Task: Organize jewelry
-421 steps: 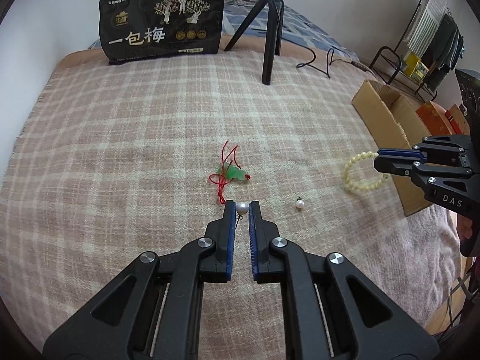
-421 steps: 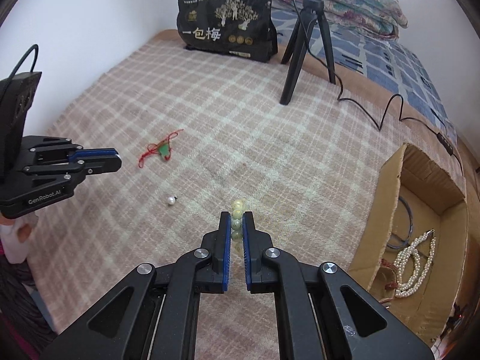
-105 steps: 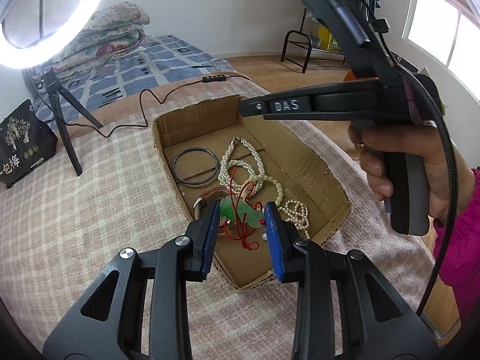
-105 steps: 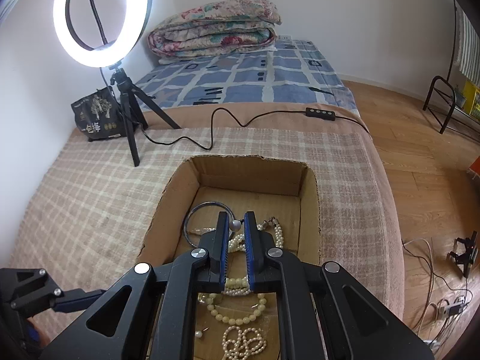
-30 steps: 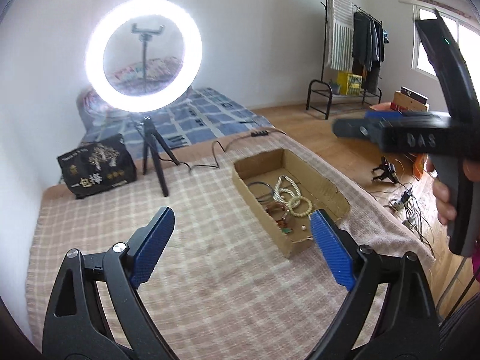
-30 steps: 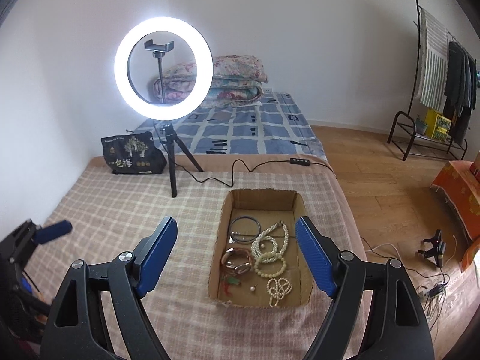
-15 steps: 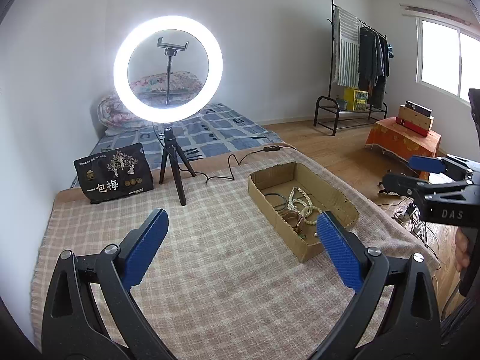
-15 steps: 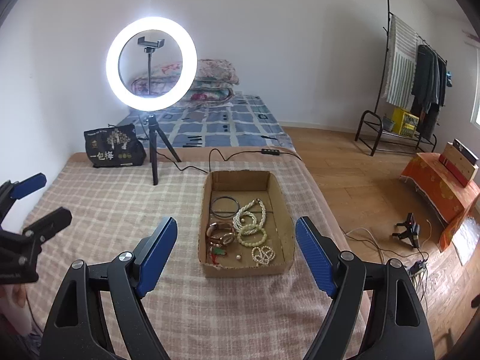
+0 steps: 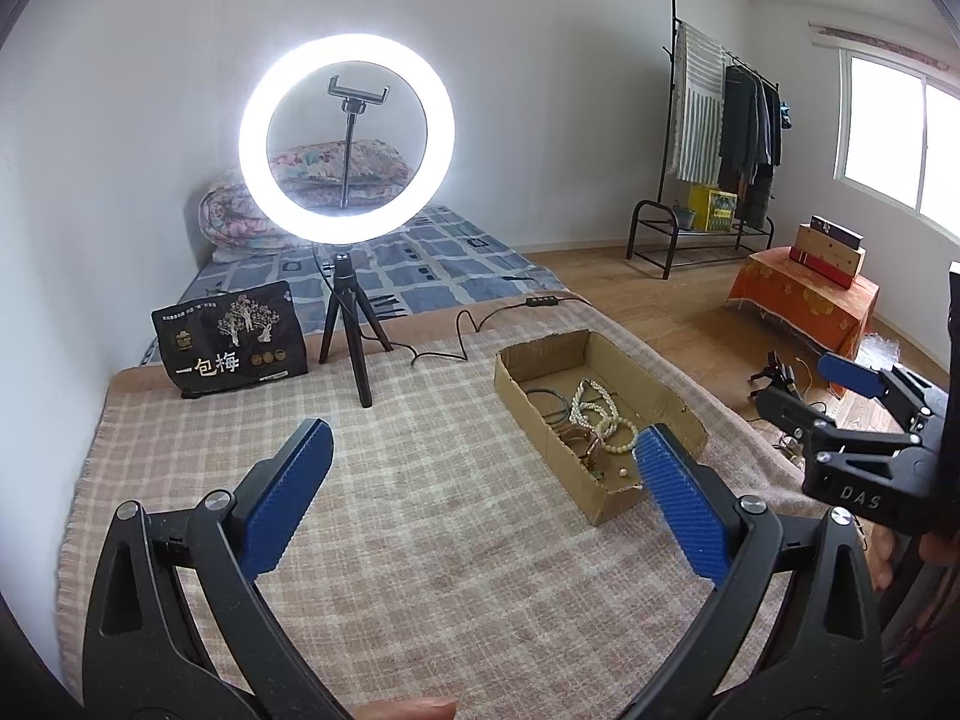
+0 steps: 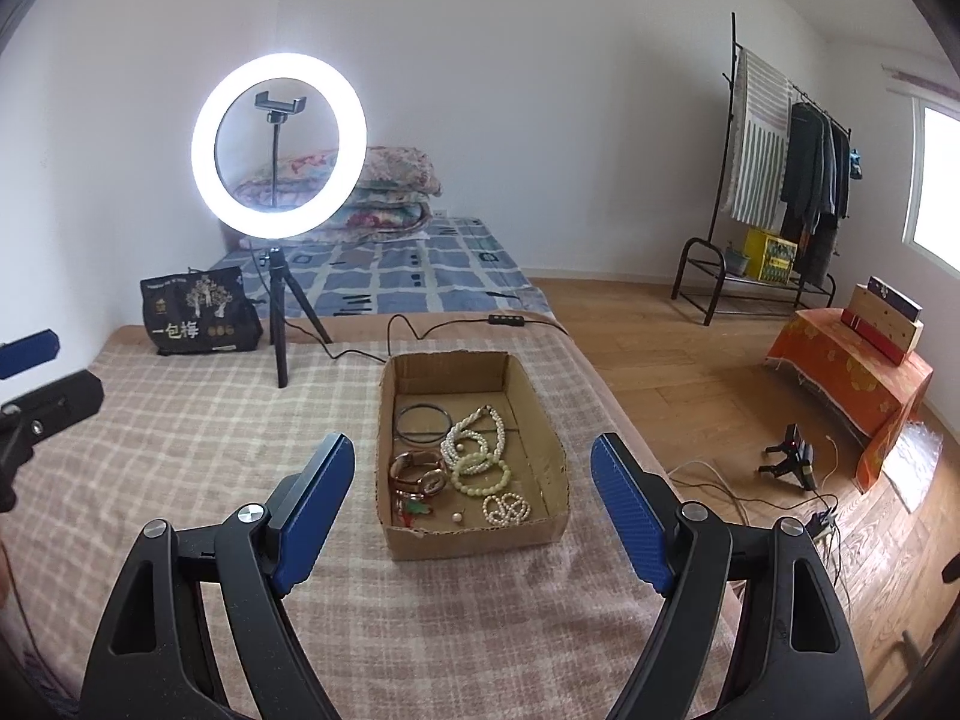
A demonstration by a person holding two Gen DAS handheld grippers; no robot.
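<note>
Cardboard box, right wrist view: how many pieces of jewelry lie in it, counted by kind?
White pearl strands: 2
Pale green bead bracelet: 1
Dark bangle: 1
Brown band, perhaps a watch: 1
Green pendant on red cord: 1
Loose pearl: 1
Total: 7

On the blanket (image 10: pixel 180 456): cardboard box (image 10: pixel 540 420) at right, tripod (image 10: pixel 282 312) behind-left of it, bag (image 10: pixel 192 312) further left. In the box: bangle (image 10: pixel 422 420) at back, pearl necklace (image 10: pixel 474 432) and bead bracelet (image 10: pixel 482 473) in middle, watch (image 10: pixel 417 474) at left.
</note>
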